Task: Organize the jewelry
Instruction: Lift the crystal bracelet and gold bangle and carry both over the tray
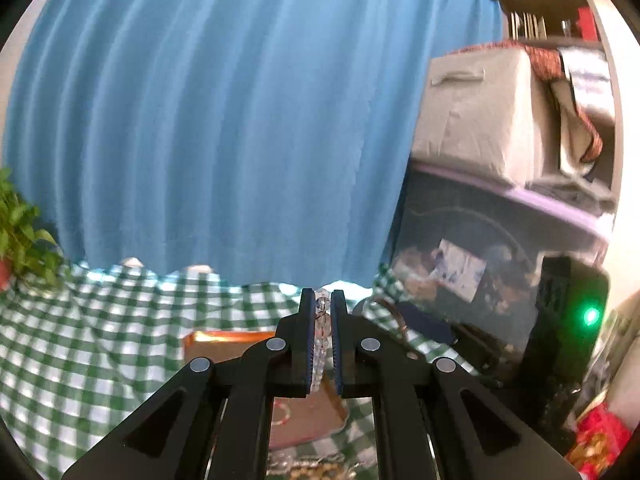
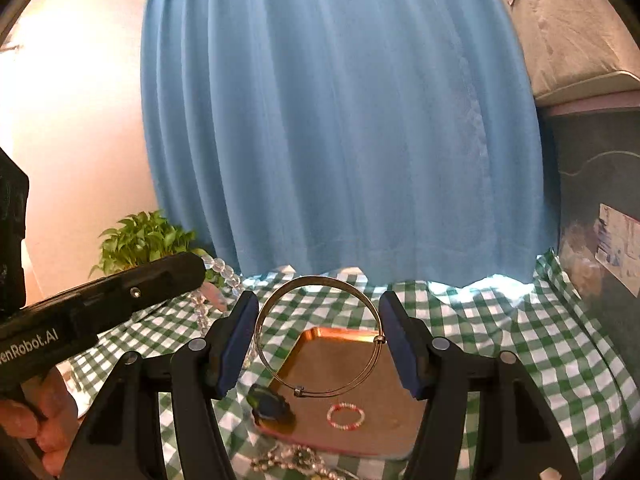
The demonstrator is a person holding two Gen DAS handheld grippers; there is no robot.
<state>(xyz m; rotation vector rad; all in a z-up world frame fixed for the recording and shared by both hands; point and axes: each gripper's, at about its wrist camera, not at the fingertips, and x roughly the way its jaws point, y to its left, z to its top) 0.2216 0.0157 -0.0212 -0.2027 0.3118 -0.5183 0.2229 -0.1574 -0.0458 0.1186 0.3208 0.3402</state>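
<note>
Though thin, a round wire bangle [image 2: 320, 336]

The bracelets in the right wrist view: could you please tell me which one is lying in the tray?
The small pink-and-white beaded bracelet lies flat in the copper tray. The wire bangle is held up between the right tongs, and the clear bead strand hangs from the left tongs.

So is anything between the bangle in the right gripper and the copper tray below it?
Nothing visible. The wire bangle hangs between the right gripper's pads above the copper tray, whose middle is bare; a small beaded ring and dark piece lie nearer.
</note>
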